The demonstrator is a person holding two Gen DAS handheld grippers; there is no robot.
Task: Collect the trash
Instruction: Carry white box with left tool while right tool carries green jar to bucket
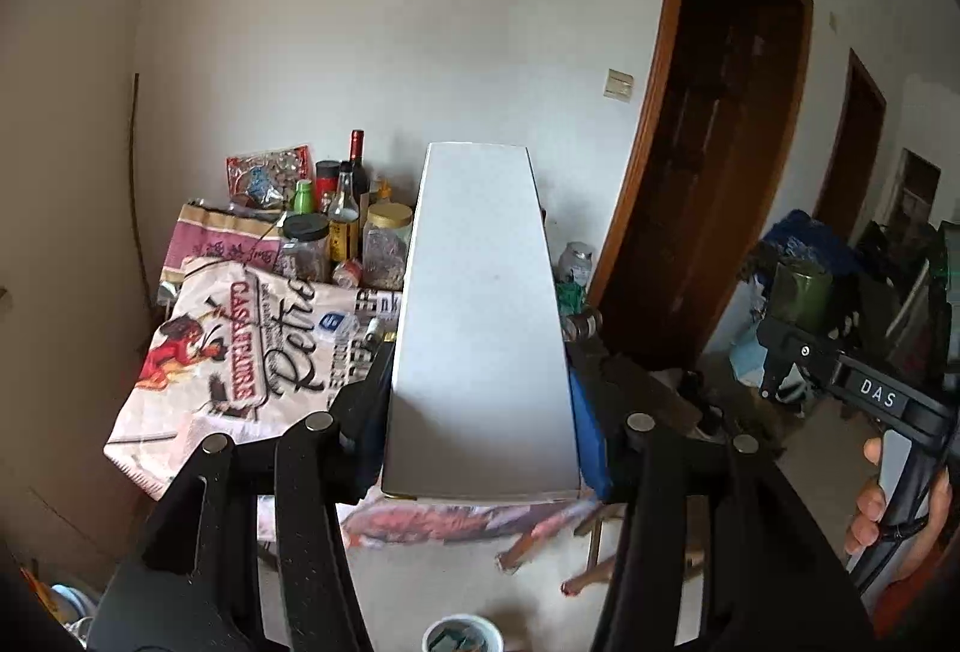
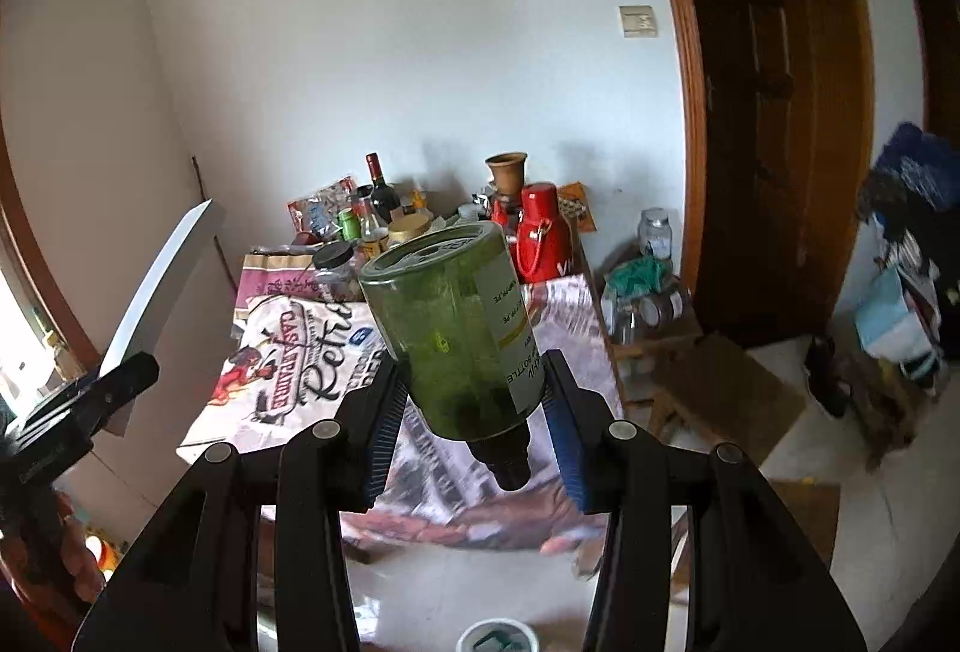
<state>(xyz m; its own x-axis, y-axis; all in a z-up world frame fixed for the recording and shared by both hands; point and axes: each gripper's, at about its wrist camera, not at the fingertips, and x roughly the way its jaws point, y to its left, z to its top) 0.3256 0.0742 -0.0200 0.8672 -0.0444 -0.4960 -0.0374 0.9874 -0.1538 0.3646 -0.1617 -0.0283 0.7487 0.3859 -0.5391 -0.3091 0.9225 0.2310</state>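
The left gripper (image 1: pixel 480 412) clamps a light, stiff white box (image 1: pixel 480 304) by its near end, while the right gripper (image 2: pixel 474 412) pinches a slick green bottle (image 2: pixel 456 328) low on its body, both held over the cluttered table (image 2: pixel 564 310).

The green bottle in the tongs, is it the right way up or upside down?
Upside down. The green bottle has its flat bottom pointing up and away, and its black cap hangs lowest, between the right tongs.

White box (image 1: pixel 480 316), green bottle (image 2: pixel 453 328)
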